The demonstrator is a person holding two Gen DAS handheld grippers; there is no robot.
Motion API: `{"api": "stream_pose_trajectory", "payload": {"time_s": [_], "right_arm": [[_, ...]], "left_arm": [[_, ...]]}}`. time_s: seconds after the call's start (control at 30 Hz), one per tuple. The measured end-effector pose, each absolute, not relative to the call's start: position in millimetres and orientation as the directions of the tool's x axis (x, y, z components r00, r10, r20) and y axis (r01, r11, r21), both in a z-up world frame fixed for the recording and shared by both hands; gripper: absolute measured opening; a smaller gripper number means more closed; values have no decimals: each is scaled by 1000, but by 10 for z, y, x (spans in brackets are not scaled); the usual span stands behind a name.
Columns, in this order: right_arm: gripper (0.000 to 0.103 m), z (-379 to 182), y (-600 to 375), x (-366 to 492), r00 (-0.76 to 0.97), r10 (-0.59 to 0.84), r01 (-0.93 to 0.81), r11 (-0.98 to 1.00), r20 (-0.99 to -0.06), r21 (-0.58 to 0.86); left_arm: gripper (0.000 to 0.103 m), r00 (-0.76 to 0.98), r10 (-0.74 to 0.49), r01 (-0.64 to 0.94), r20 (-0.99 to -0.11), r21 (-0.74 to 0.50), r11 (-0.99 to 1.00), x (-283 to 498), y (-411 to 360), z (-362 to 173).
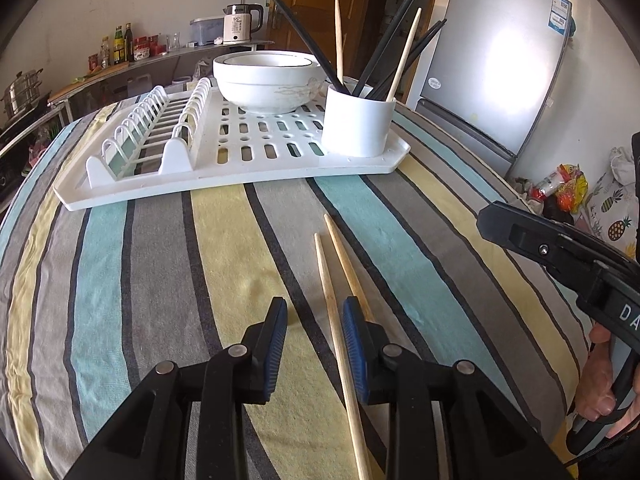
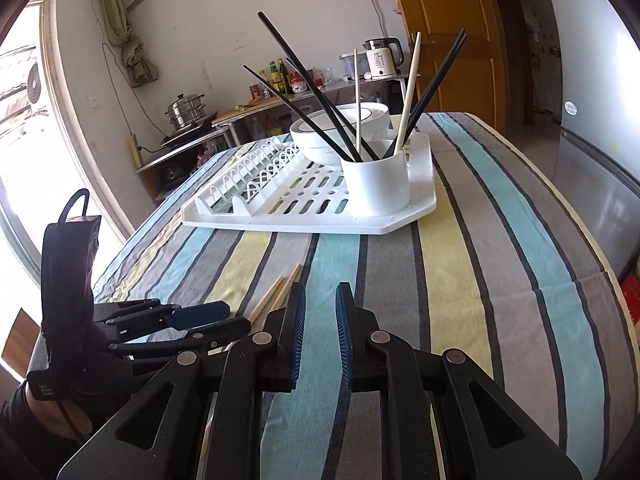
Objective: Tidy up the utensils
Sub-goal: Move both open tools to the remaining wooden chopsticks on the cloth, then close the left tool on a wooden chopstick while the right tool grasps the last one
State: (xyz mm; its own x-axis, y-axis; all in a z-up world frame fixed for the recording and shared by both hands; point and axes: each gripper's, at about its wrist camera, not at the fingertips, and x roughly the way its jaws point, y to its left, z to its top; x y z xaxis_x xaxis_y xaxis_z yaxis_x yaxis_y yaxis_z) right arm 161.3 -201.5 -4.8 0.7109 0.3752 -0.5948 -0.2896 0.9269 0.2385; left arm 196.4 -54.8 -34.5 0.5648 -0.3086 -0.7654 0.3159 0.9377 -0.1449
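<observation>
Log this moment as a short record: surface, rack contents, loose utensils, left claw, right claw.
surface: striped tablecloth
rack: white dish rack holding stacked white bowls and a white utensil cup
cup contents: black and wooden chopsticks, standing upright or leaning
loose utensils: two wooden chopsticks lying on the cloth
left claw: open, one loose chopstick between its jaws, beside the right-hand pad, grip not closed
right claw: open, nothing between its jaws

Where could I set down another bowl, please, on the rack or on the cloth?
On the rack, the slotted flat between the plate slots, the bowls and the cup is bare. The cloth right of the grippers is free too. Crowded: around the two wooden chopsticks by the left gripper.
</observation>
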Motion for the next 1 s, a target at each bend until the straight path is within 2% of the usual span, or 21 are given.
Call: {"api": "stream_pose_trajectory", "payload": {"time_s": [0.37,0.67,1.0], "right_arm": [[16,-119,-1854,1751,671,380,-308,924,-637,227],[16,-299,-1485,2131,574,373,-342,918,-729,200],[16,-439,-1238,2369,548,297,-335,934,-782,120]], "left_arm": [[27,600,-201,264,-775,-45,964,2019,-449,-341],[21,589,-185,224,-787,-61,973,2198,-213,-326],[21,555,-211,208,-805,-111,972,2438,-117,-316]]}}
